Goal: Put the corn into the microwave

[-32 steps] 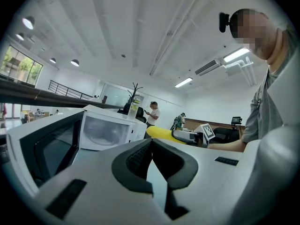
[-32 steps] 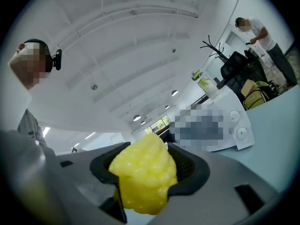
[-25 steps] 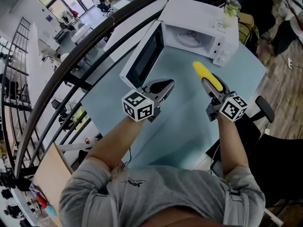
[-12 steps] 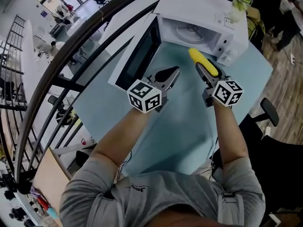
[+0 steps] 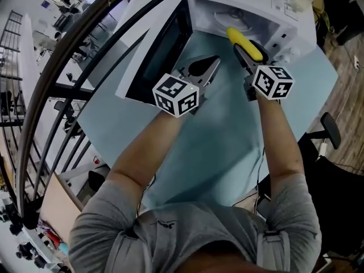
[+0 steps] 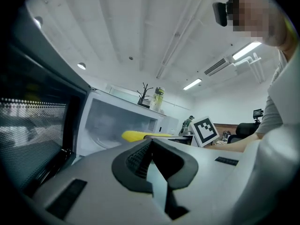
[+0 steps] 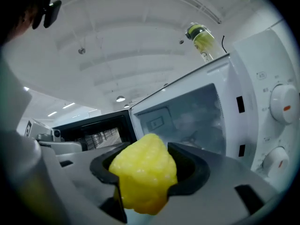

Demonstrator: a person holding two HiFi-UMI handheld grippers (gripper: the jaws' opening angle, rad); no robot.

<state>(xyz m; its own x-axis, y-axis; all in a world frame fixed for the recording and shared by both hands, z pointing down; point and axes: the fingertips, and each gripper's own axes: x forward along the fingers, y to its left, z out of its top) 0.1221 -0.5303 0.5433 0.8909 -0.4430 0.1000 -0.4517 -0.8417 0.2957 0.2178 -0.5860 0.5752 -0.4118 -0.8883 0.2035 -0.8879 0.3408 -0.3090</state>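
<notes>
Table: a big, flat, light blue table (image 5: 227,152).
Bottle: a clear bottle with yellow-green stuff inside (image 7: 201,40), standing straight, up high.
Twig: a small, dark, bare twig (image 6: 144,90), just beside the bottle.
Rail: a thick, black, curved metal rail (image 5: 54,78), on the left past the table.
Chair: a black office chair (image 5: 329,131), near the table's right side.
Floor: a brown wood floor (image 5: 347,75), to the right of the table.
Light: a long bright lamp (image 6: 246,50) on the white ceiling.
</notes>
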